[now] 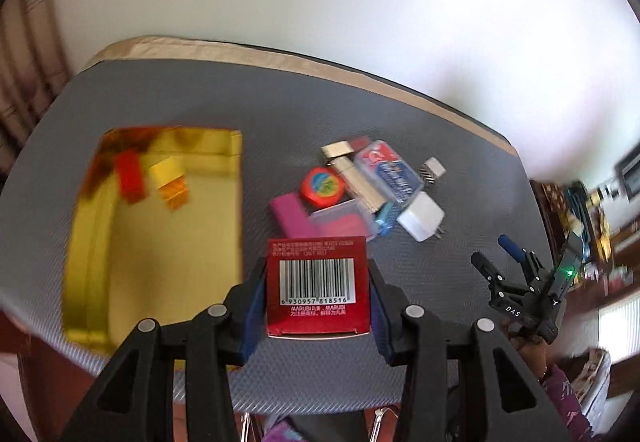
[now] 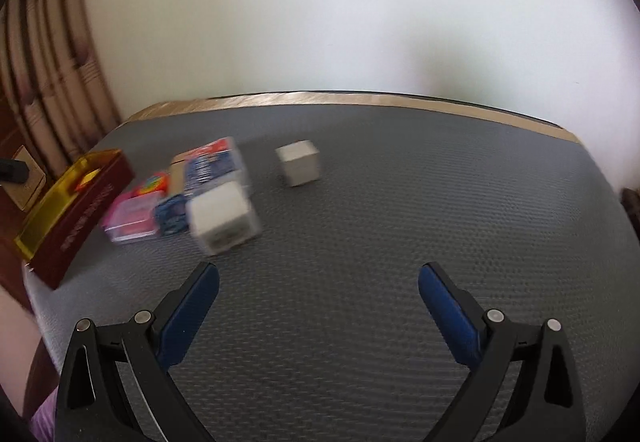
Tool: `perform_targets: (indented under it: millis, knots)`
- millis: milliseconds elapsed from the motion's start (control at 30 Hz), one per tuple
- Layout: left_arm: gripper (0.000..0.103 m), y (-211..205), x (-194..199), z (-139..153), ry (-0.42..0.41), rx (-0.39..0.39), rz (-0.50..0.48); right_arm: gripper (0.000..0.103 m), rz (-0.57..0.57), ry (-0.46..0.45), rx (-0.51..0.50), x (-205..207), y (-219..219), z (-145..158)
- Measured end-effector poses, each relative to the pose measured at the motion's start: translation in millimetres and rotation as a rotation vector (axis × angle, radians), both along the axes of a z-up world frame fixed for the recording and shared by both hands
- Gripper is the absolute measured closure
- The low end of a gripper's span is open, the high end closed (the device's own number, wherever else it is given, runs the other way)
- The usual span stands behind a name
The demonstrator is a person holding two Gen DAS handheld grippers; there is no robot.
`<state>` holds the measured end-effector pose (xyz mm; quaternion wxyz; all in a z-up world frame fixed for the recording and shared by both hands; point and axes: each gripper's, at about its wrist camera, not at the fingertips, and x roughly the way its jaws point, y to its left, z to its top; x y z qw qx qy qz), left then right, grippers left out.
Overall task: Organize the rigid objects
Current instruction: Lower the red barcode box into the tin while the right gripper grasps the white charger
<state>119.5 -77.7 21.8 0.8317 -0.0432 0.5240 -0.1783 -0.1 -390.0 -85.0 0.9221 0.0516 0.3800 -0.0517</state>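
From the left wrist camera, the left gripper [image 1: 318, 282] is clamped on a red box [image 1: 318, 284], its blue pads pressing the box's two sides. The box is a small rectangular carton of glossy red card, with a white barcode panel facing the camera, small white print above and below it, and a pale flap edge at its near end. It is held clear above the grey mat [image 1: 200, 102]. Ahead and to the left of the tool lies an open gold tray [image 1: 160, 242], with a red block [image 1: 130, 178] and a yellow block [image 1: 170, 182] in its far end. Ahead and slightly right sits a cluster of small things: a round red-and-blue tin [image 1: 323, 187], a magenta block [image 1: 292, 218], a clear case with blue print [image 1: 390, 172], a white plug adapter [image 1: 421, 217]. Far right, the right gripper [image 1: 506, 260] hangs over the mat's edge.

From the right wrist camera, the right gripper [image 2: 319, 296] has its jaws wide apart with nothing between them. Ahead and left of it stands the blurred white plug adapter [image 2: 224, 218] among the cluster; a small grey cube [image 2: 299, 162] sits alone straight ahead. The gold tray [image 2: 80, 210], with its dark red outer wall, lies far left.
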Motion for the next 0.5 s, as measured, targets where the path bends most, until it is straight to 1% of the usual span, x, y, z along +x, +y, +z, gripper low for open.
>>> perform_targets:
  millis: [67,133,233,367,467,500]
  knots:
    - [0.058,13.7,-6.9,3.9,0.0,0.0,0.023,0.003,0.043,0.014,-0.027,9.7,11.6,-1.7]
    - [0.058,31.0,-12.7,7.6,0.0,0.003,0.058,0.003,0.096,0.041,-0.073,27.8,24.8,-6.8]
    - [0.058,51.5,-17.4,9.3,0.003,0.009,0.096,0.004,0.144,0.072,-0.108,50.8,36.1,-11.7]
    - [0.058,69.5,-19.5,8.9,0.001,0.007,0.136,0.004,0.165,0.091,-0.121,71.2,40.3,-13.5]
    - [0.058,77.7,-18.2,7.4,0.007,-0.003,0.151,0.004,0.184,0.12,-0.16,85.2,44.0,-18.3]
    - [0.058,79.4,-17.9,7.3,0.004,0.002,0.157,0.004,0.188,0.127,-0.158,87.2,43.1,-18.9]
